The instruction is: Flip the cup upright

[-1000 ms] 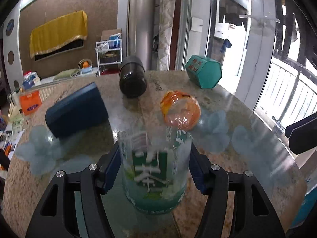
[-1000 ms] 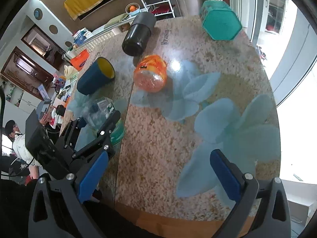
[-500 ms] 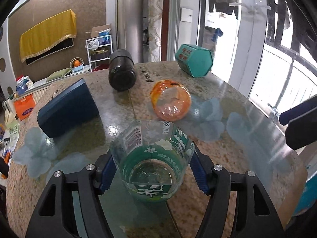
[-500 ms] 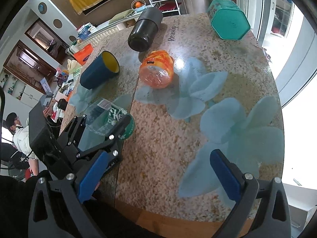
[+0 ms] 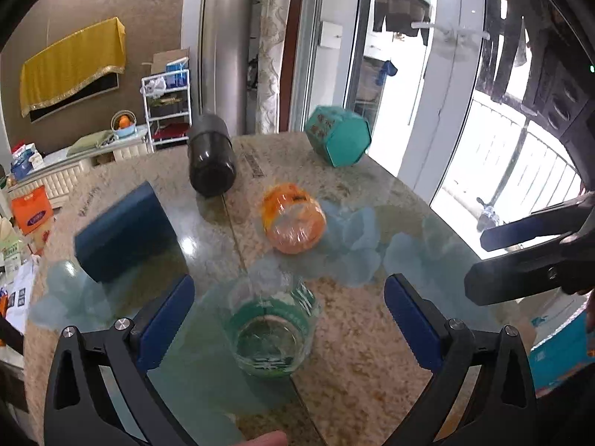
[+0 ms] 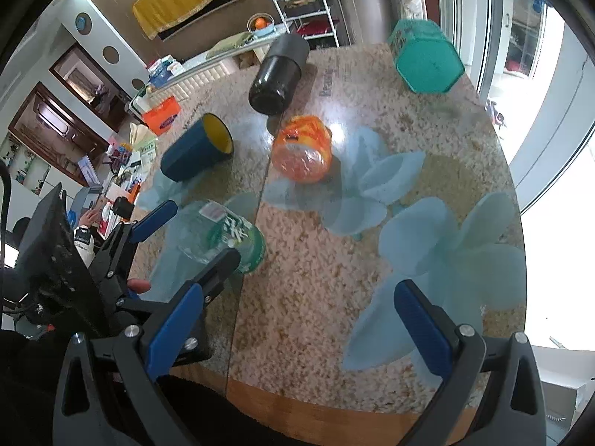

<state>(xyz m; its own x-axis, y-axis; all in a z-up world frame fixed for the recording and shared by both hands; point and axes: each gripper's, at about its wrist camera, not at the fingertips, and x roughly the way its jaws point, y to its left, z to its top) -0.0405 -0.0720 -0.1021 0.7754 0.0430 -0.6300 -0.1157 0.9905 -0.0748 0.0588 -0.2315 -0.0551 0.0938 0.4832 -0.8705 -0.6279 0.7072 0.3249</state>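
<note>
Standing mouth-up on the counter point(image 5: 372, 334), the clear green-label cup point(image 5: 273, 329) sits btwn the left gripper point(image 5: 286, 319) pads, untouched; right gripper point(image 6: 297, 319) spread wide w/ nothing.

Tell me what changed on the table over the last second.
The left gripper tipped the clear green-labelled cup from lying on its side to upright, set it on the table, then opened and let go; its jaws now stand wide on either side of the cup. The right gripper stayed open and empty. The blue cup, orange cup, black cup and teal cup still lie tipped over.
</note>
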